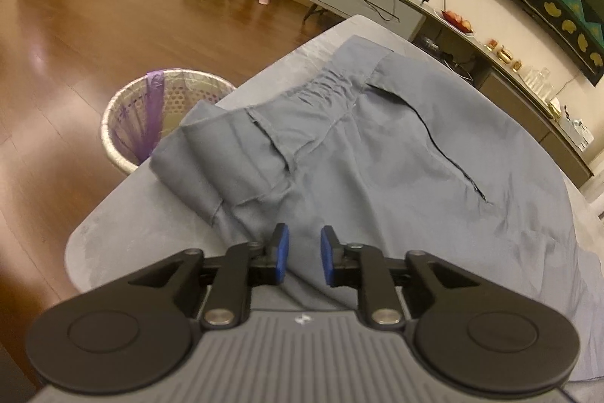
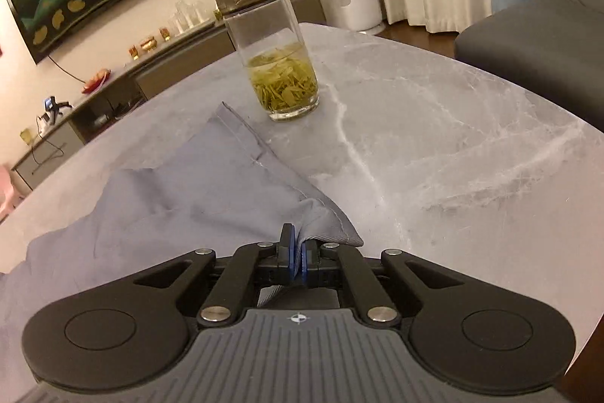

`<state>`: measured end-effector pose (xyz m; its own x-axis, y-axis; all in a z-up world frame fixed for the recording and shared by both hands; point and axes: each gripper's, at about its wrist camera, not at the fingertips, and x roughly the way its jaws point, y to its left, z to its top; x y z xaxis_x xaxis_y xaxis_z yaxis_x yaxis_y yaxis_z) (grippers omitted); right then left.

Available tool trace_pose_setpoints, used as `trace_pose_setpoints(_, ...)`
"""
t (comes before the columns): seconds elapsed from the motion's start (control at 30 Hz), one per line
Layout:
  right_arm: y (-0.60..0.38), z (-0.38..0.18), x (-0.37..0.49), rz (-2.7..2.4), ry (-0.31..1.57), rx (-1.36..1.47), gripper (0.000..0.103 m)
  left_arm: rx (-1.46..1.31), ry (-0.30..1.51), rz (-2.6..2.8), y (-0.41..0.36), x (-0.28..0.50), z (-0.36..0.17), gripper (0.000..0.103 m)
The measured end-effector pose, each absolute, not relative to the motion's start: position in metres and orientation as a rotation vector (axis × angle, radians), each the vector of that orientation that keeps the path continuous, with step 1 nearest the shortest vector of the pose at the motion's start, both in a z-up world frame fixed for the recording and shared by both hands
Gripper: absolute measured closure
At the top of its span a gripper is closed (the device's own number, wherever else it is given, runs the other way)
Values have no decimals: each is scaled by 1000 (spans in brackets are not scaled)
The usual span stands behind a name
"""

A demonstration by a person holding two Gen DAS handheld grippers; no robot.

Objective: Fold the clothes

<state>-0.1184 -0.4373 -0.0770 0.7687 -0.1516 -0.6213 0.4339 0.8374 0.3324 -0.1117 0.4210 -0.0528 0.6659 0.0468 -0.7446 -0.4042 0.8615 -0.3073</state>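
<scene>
- Grey trousers (image 1: 377, 146) sprawl across the table (image 2: 434, 123), waistband end doubled over at its edge.
- Right gripper (image 2: 297, 252) pinches a hem corner, ready to lift.
- Left gripper (image 1: 304, 253) hovers agape, empty.
- Tea jar (image 2: 271, 51) stands near.

Grey trousers (image 1: 396, 146): hem end cut off under left gripper body. Waste basket (image 1: 158, 104) partly hidden behind the trousers' folded waistband.
</scene>
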Motion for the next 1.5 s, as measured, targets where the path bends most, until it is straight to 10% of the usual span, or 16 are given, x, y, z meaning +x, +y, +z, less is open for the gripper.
trace_pose_setpoints(0.07, -437, -73, -120, -322, 612, 499, 88, -543, 766, 302, 425, -124, -50, 64)
trace_pose_setpoints(0.13, -439, -72, -128, -342, 594, 504, 40, -618, 734, 328, 430, -133, -50, 43)
trace_pose_setpoints(0.2, -438, -74, -133, -369, 594, 497, 24, -683, 720, 338, 434, -139, -52, 32)
trace_pose_setpoints(0.57, -418, -85, -121, -219, 583, 631, 20, -618, 725, 269, 424, -95, -59, 17)
trace_pose_setpoints(0.87, -419, -92, -116, -172, 529, 738, 28, -707, 632, 282, 434, -98, -68, 14)
trace_pose_setpoints(0.93, -421, -95, -113, -205, 522, 752, 58, -693, 646, 261, 430, -87, -68, 16)
trace_pose_setpoints(1.0, -421, -97, -108, -218, 526, 757, 66, -698, 698, 219, 428, -74, -73, 81)
trace_pose_setpoints(1.03, -417, -97, -103, -181, 543, 750, 69, -701, 724, 199, 427, -67, -76, 93)
trace_pose_setpoints(1.17, -409, -95, -95, -181, 589, 652, 95, -799, 662, 196, 440, -74, -88, 96)
trace_pose_setpoints(1.5, -392, 14, -128, -66, 386, 489, 100, -777, 286, 38, 419, -130, 24, 99)
